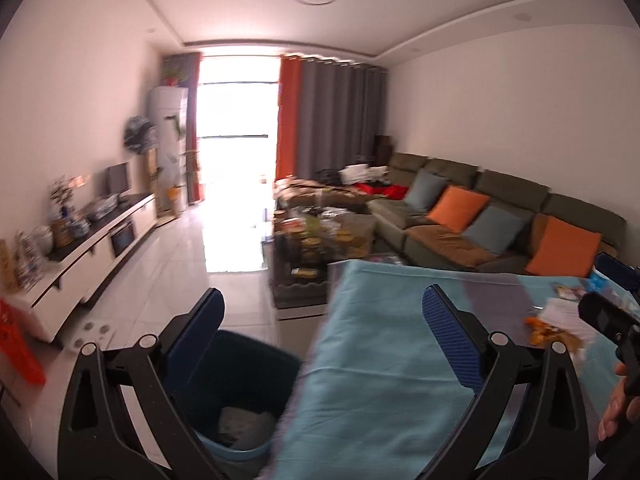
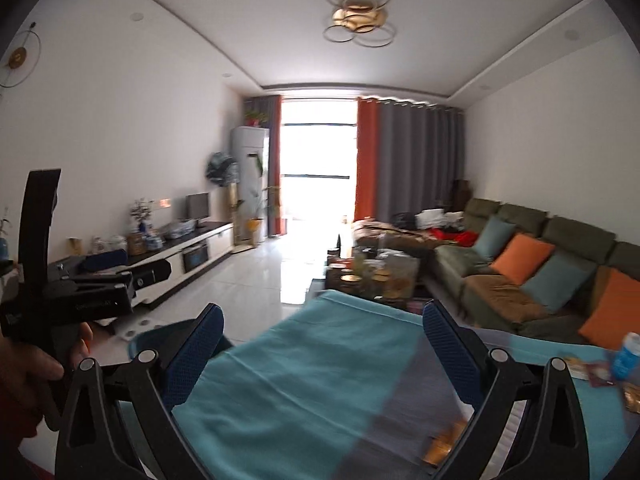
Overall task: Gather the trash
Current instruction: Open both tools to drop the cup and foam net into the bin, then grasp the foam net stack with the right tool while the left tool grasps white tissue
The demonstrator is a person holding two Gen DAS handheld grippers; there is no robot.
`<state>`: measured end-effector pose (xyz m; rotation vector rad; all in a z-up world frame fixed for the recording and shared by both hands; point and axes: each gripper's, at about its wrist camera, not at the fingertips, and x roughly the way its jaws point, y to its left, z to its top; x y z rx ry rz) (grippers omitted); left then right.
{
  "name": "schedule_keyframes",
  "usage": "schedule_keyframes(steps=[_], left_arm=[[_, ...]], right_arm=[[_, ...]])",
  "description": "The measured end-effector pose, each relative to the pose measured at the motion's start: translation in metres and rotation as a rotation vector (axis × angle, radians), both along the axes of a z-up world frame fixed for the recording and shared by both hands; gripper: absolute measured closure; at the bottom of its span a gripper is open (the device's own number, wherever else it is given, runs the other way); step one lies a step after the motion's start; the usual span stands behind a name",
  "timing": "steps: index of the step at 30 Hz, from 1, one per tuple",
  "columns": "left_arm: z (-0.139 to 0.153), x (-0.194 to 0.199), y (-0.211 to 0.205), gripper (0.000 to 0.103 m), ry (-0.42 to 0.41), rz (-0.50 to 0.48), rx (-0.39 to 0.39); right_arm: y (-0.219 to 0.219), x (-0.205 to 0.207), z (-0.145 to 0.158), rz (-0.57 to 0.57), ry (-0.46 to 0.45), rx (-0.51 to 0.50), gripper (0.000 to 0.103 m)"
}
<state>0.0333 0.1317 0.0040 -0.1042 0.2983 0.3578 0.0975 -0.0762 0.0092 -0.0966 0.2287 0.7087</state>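
Note:
My left gripper (image 1: 322, 304) is open and holds nothing. It hangs over the left edge of a table under a teal cloth (image 1: 380, 360). Below it on the floor stands a dark blue bin (image 1: 240, 380) with grey crumpled stuff inside. An orange wrapper (image 1: 548, 330), white paper (image 1: 564, 308) and small packets (image 1: 568, 290) lie at the table's right. My right gripper (image 2: 322, 312) is also open and bare, above the teal cloth (image 2: 300, 380). In the right wrist view, packets (image 2: 588, 368) and a blue-white bottle (image 2: 626, 354) lie far right, and an orange scrap (image 2: 444, 448) lies low.
A cluttered glass coffee table (image 1: 320, 236) stands beyond the teal table. A green sofa (image 1: 500, 216) with orange and grey cushions runs along the right wall. A white TV cabinet (image 1: 100, 252) lines the left wall. A red bag (image 1: 20, 344) hangs at far left. A hand (image 2: 32, 368) grips the left tool.

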Motion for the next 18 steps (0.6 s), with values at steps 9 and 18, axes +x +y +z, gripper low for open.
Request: schedule_keyframes(steps=[9, 18], left_arm=[[-0.002, 0.028, -0.075, 0.005, -0.002, -0.222, -0.008], [-0.015, 0.048, -0.134, 0.005, 0.017, -0.415, -0.037]], right_arm=[[-0.081, -0.005, -0.018, -0.239, 0.052, 0.019, 0.007], [-0.125, 0.001, -0.038, -0.385, 0.152, 0.026, 0.007]])
